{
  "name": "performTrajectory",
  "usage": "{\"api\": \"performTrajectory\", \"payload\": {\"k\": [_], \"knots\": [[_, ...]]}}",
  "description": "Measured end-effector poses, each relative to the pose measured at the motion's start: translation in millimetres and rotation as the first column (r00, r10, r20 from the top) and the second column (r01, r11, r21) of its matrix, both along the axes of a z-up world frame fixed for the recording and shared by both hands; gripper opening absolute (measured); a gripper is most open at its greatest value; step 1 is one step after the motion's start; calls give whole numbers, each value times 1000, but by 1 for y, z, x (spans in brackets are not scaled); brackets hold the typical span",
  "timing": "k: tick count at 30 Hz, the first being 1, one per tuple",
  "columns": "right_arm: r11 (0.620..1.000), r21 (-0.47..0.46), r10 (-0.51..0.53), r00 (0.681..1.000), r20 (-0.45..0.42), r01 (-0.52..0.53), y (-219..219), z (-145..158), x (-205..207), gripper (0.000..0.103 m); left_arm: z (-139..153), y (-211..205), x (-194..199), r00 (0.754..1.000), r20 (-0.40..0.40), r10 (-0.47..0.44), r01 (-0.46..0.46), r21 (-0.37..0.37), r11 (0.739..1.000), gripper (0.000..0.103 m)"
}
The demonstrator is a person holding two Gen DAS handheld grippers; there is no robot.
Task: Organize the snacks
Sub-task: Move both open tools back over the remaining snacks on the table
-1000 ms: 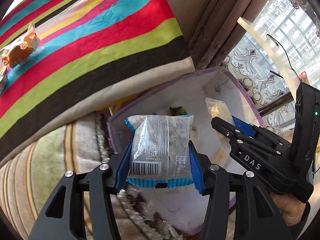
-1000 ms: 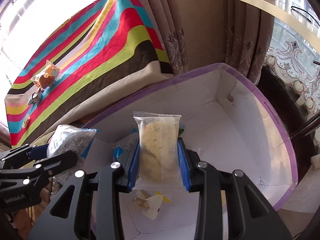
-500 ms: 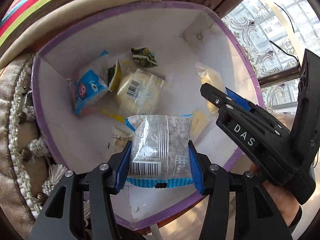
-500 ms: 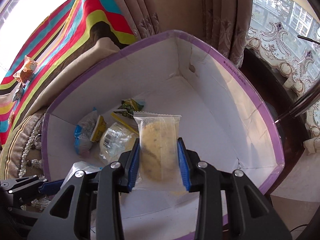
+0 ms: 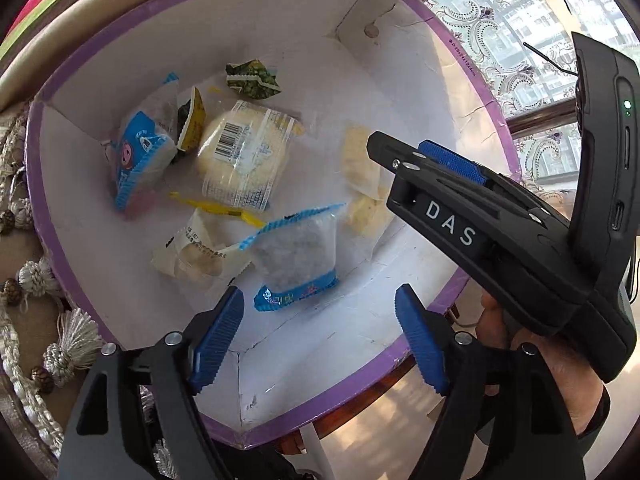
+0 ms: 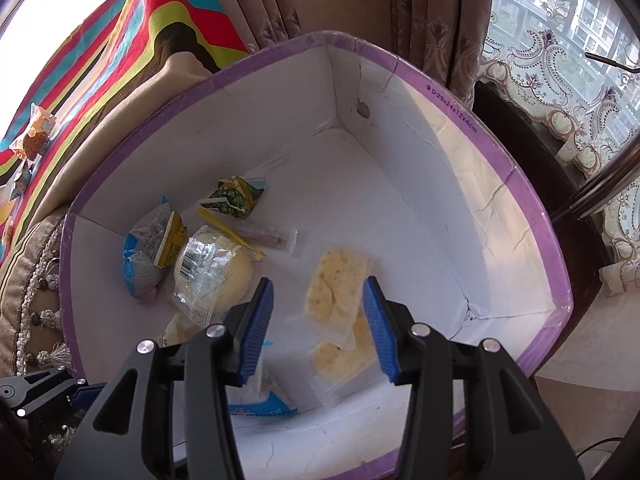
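A white box with a purple rim holds several snack packets. My left gripper is open and empty above the box; the blue-edged clear packet lies on the box floor just beyond its fingertips. My right gripper is open and empty; the yellow cracker packet lies in the box between and beyond its fingertips. The right gripper also shows in the left wrist view. A round cake packet, a blue pig-face packet and a green packet lie further in.
A striped cloth covers the surface at the left, with an orange snack packet on it. A tasselled cushion edge lies left of the box. Curtains and a window stand behind.
Both grippers opened over the box. The blue-edged packet dropped from the left gripper and the yellow cracker packet dropped from the right one; both now lie in the box.
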State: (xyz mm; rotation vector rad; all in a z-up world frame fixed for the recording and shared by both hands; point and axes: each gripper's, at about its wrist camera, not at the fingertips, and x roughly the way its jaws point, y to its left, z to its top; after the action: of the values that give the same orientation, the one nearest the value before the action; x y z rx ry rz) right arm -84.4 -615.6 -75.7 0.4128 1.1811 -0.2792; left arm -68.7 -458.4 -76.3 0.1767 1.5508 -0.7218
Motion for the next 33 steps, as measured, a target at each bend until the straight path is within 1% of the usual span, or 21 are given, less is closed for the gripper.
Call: {"api": "performTrajectory", "payload": {"k": [3, 6, 11, 13, 17, 20, 23, 25, 28, 31, 33], "knots": [[1000, -8, -17, 1000, 18, 17, -3, 7, 0, 56, 7, 3, 2, 1000, 15, 20, -20, -21, 1000, 76], [999, -17, -38, 999, 38, 39, -6, 16, -1, 59, 17, 10, 5, 999, 24, 42, -40, -47, 998, 76], [998, -26, -48, 997, 68, 50, -6, 29, 0, 64, 41, 30, 19, 996, 45, 78, -72, -116, 991, 76], [999, -26, -45, 996, 80, 47, -3, 34, 2, 66, 49, 31, 24, 993, 55, 104, -95, -145, 985, 76], [999, -21, -25, 995, 101, 27, 8, 42, 10, 69, 71, 43, 39, 982, 101, 157, -135, -198, 971, 76], [1000, -6, -14, 992, 126, 15, 18, 49, 16, 70, 90, 68, 54, 965, 149, 217, -178, -238, 955, 76], [1000, 0, 8, 990, 144, -8, 28, 55, 25, 71, 106, 95, 72, 933, 214, 289, -230, -262, 937, 76], [1000, -1, 28, 988, 151, -29, 37, 57, 33, 72, 117, 118, 84, 902, 271, 335, -264, -266, 927, 76], [998, -4, 62, 985, 163, -62, 52, 61, 46, 73, 126, 153, 100, 848, 346, 402, -325, -261, 909, 76], [995, -6, 97, 979, 179, -97, 68, 66, 59, 75, 125, 196, 117, 798, 367, 479, -410, -253, 876, 76], [992, -7, 122, 975, 186, -123, 80, 69, 68, 76, 122, 226, 126, 762, 363, 536, -475, -248, 844, 76]]}}
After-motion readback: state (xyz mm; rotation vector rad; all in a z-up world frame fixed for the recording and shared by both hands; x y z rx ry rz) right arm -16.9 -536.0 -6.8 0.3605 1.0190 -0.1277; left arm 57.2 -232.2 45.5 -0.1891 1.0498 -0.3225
